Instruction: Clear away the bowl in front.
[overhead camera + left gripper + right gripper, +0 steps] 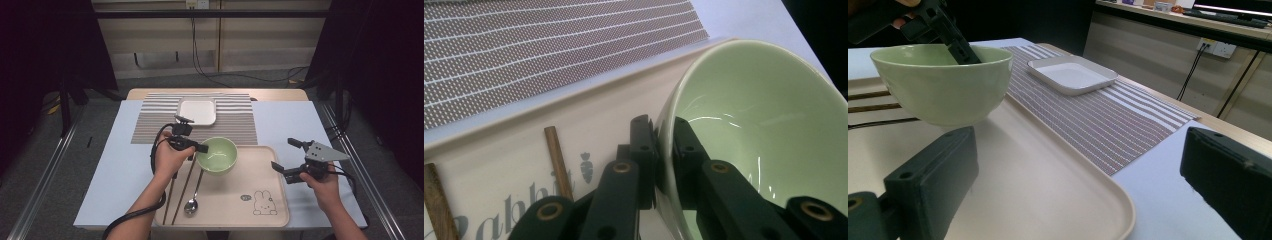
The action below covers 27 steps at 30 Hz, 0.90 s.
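A pale green bowl (218, 156) sits at the far end of the beige tray (250, 180). My left gripper (202, 148) is shut on its left rim, one jaw inside and one outside (664, 150). In the left gripper view the bowl (764, 115) looks tilted, and in the right gripper view the bowl (943, 82) seems raised slightly off the tray (1048, 190). My right gripper (285, 155) hovers open at the tray's right edge, its jaws wide apart (1080, 185) and holding nothing.
Two wooden chopsticks (176, 189) and a metal spoon (192, 200) lie on the tray's left side. A white square plate (198, 111) rests on the striped placemat (150, 120) beyond the tray. The tray bears a rabbit print (264, 204) near its front.
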{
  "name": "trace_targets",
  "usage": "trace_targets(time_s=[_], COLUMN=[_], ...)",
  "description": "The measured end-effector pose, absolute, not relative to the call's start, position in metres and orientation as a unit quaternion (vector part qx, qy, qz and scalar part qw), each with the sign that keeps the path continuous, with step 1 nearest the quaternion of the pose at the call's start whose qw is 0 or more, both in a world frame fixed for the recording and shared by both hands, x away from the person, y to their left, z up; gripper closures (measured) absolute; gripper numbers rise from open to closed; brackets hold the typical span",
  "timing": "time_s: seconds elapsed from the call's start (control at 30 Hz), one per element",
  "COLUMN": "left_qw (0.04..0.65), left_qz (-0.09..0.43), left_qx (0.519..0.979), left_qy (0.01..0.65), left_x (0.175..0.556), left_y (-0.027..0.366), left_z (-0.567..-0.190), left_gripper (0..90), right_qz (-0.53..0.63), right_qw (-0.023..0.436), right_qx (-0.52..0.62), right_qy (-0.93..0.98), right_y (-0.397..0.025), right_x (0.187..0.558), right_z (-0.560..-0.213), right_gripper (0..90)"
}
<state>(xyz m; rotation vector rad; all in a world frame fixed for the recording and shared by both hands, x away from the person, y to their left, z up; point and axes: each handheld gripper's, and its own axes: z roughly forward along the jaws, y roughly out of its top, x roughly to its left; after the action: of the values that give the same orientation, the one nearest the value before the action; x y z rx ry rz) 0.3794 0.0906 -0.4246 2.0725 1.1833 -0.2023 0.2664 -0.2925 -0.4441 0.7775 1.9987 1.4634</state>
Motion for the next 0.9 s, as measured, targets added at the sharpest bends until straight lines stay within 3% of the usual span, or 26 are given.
trace_targets(time_s=[0.9], left_qw=[0.347], left_qz=[-0.076], left_qx=[0.828], left_qy=[0.434], left_x=[0.349], left_y=[0.088], left_z=[-0.437], left_gripper=[82.3], right_qz=[0.541], right_qw=[0.268], right_qx=[0.287], right_qy=[0.744], right_y=[-0.291], right_x=[0.266], right_z=[-0.444], right_gripper=[1.7])
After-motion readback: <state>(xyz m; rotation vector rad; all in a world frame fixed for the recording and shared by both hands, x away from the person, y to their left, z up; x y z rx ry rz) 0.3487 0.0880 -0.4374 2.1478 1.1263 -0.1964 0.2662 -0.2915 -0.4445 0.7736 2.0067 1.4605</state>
